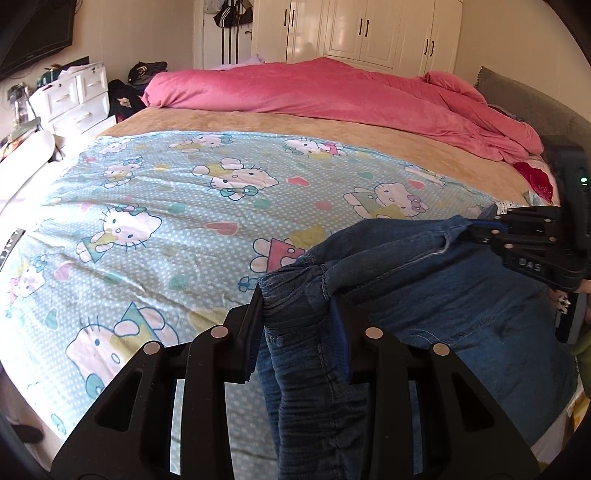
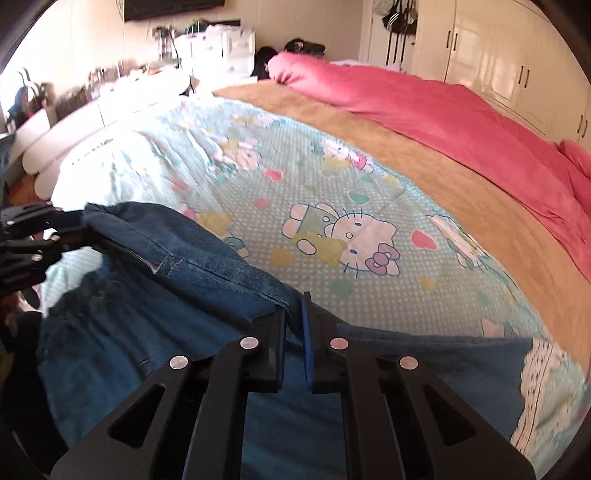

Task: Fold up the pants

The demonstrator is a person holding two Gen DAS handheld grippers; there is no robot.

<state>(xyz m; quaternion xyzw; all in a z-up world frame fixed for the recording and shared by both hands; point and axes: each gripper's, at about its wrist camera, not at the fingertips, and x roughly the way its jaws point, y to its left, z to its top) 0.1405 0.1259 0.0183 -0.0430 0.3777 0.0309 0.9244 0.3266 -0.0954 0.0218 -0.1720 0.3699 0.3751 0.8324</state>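
A pair of blue jeans [image 1: 461, 295] hangs lifted over the near edge of the bed, stretched between the two grippers. In the left wrist view my left gripper [image 1: 297, 295] is shut on a thick bunched fold of denim. At the right edge of that view my right gripper [image 1: 476, 230] pinches the jeans' upper edge. In the right wrist view the right gripper [image 2: 293, 310] is shut on a thin hem of the jeans [image 2: 166, 332]. The left gripper [image 2: 74, 225] holds the far corner at the left edge. The cloth sags between them.
The bed carries a light blue cartoon-cat sheet [image 1: 166, 206], a tan blanket [image 1: 258, 122] and a bunched pink duvet [image 1: 332, 88] at the far side. White drawers [image 1: 77, 99] stand at the left, and cream wardrobes [image 1: 369, 29] line the back wall.
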